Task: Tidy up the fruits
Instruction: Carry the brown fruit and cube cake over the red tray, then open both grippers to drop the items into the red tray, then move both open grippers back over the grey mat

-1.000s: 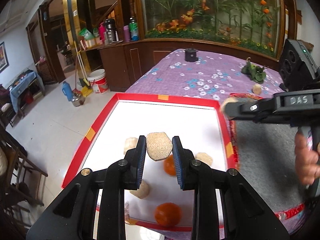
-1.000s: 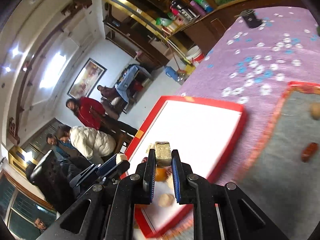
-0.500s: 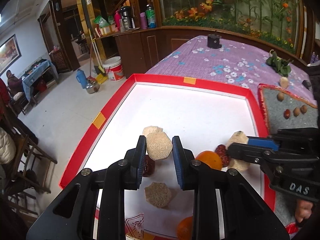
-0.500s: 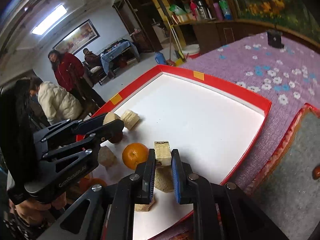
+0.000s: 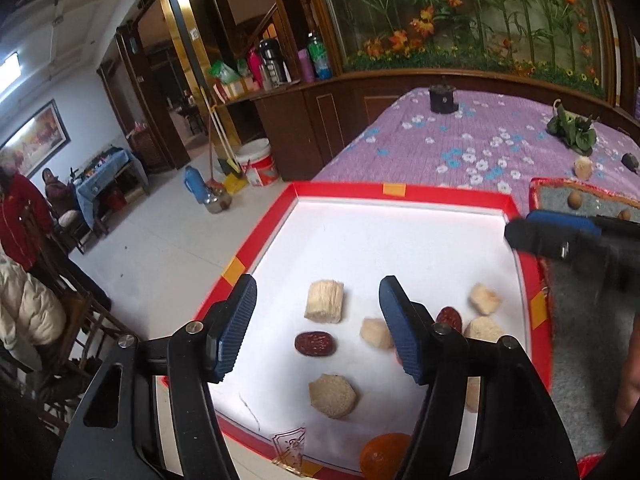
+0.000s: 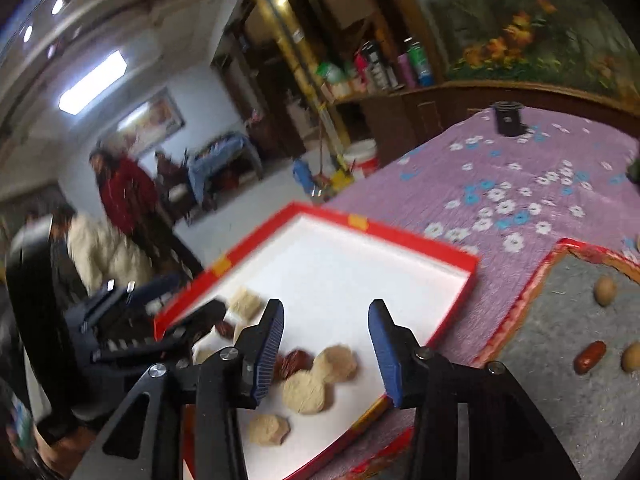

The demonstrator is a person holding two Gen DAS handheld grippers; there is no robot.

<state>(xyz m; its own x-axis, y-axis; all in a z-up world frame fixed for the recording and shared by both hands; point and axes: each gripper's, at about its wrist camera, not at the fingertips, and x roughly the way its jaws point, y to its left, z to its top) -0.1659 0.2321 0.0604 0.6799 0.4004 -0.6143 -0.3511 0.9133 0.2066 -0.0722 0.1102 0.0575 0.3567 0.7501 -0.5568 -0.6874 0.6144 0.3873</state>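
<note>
while the left claw has just been opening, the tan block lies free between its spread jaws.

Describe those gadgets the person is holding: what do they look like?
Each hand-held gripper is matte black plastic: the left hand-held gripper and the right hand-held gripper both have two angular fingers with silver bolts, tipped by ribbed blue pads. No cables show.

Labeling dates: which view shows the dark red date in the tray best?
Left wrist: the date lies sharp and unoccluded on the tray floor. Right wrist is motion-blurred; there reddish fruit sits partly behind the right gripper's finger.
</note>
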